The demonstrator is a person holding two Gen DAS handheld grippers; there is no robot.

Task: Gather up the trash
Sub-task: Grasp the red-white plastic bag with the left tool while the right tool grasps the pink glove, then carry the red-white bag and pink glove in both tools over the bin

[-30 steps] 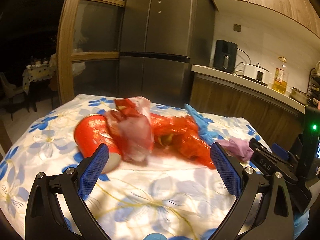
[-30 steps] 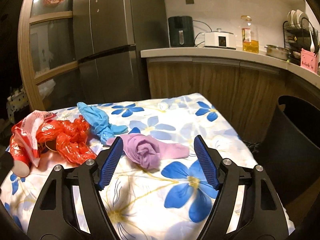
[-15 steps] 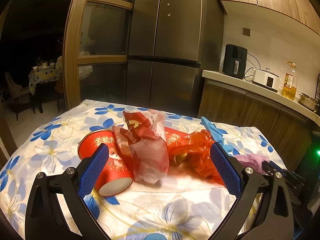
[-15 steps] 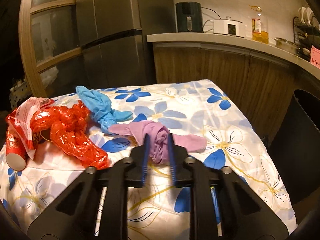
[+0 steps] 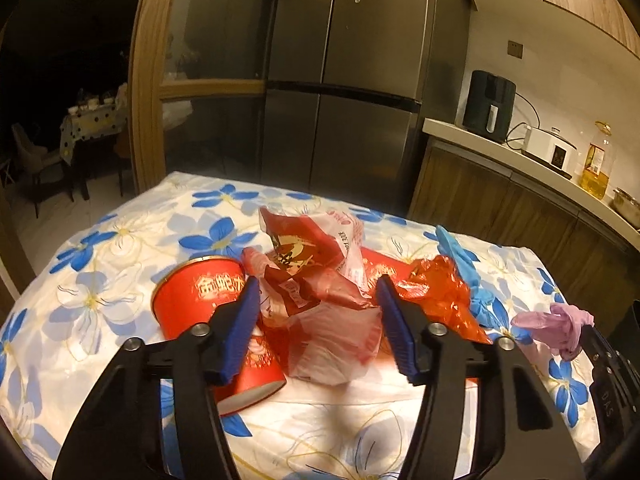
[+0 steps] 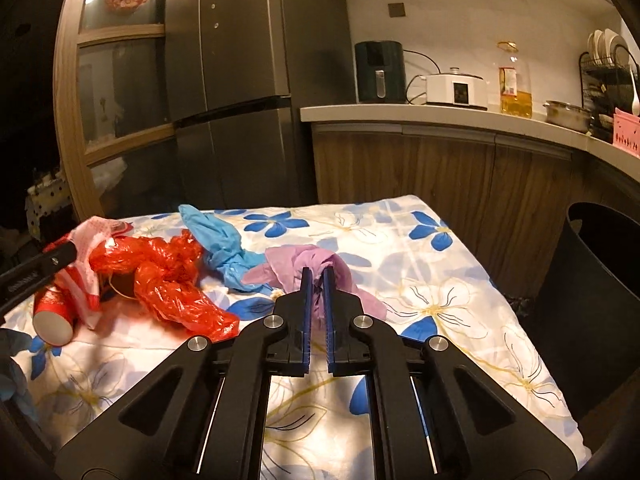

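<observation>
Black bin cut off at right edge; red cup partly behind wrapper.

**Crowded left, open right**

We find the left half of the floral tablecloth packed: the red paper cup lies on its side against the pink-and-white wrapper, with the red plastic bag and blue glove touching beyond it. Our left gripper straddles the wrapper, cup just outside one finger. The purple glove fills our right gripper. Bare cloth runs right of that glove to the table edge, where the dark bin stands close beside it.
</observation>
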